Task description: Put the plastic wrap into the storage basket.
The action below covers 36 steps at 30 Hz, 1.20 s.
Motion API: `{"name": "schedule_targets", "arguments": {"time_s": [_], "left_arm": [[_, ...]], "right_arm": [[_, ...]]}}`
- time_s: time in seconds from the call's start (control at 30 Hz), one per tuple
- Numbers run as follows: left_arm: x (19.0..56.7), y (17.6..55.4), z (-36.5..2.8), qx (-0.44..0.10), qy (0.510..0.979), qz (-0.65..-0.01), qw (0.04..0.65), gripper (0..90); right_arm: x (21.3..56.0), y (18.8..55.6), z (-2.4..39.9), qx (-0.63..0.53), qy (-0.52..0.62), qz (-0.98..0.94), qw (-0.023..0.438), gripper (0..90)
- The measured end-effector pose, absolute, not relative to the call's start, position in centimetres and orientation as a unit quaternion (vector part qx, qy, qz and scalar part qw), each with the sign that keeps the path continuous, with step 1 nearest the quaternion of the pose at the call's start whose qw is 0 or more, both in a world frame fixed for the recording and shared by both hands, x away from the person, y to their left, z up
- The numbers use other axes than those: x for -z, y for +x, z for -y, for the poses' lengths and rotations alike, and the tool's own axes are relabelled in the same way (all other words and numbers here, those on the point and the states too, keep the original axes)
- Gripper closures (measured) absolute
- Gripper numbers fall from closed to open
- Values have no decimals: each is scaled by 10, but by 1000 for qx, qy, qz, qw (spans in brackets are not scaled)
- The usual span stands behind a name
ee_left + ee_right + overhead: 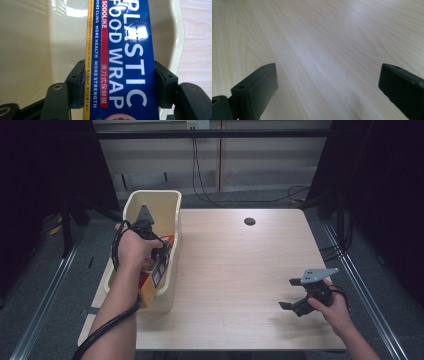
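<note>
The plastic food wrap box (120,65), blue with a yellow edge, was clamped across its width by the left gripper (122,82), both black pads being pressed against its long sides. In the high view the box (152,279) was seen lying lengthwise inside the cream plastic bin (172,207) at the table's left edge, its near end propped on the bin's near rim and its far end lower inside. The right gripper (295,294) was held just above the bare wooden table (317,45) near the right front corner, well apart from the bin, with its jaws spread wide and nothing between them. A slip was judged possible: the glossy carton could slide between the pads if it were tilted sharply. The light bin, standing at the table's edge, could be dragged or tipped if the box were caught on its rim. Too firm a squeeze could dent the cardboard.
</note>
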<state>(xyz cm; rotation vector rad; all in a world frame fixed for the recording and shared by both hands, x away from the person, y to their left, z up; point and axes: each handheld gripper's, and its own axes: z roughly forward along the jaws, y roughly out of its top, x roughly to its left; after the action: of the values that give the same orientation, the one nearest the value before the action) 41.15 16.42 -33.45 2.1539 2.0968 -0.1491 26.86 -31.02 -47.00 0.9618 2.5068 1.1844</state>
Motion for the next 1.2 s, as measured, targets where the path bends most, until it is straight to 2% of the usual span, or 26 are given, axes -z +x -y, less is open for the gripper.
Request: {"name": "schedule_targets", "arguments": {"time_s": [0.37,0.53,0.77,1.2], "left_arm": [[339,412,-167,52,710,-699,65,391],[323,412,-166,47,715,-691,92,370],[303,410,-163,41,716,-687,114,305],[288,409,-143,36,741,-650,167,212]], "right_arm": [[470,269,310,-401,326,-850,103,22],[470,269,310,-401,325,-851,102,22],[469,269,310,-401,325,-851,102,22],[469,266,310,-401,327,-850,103,22]]}}
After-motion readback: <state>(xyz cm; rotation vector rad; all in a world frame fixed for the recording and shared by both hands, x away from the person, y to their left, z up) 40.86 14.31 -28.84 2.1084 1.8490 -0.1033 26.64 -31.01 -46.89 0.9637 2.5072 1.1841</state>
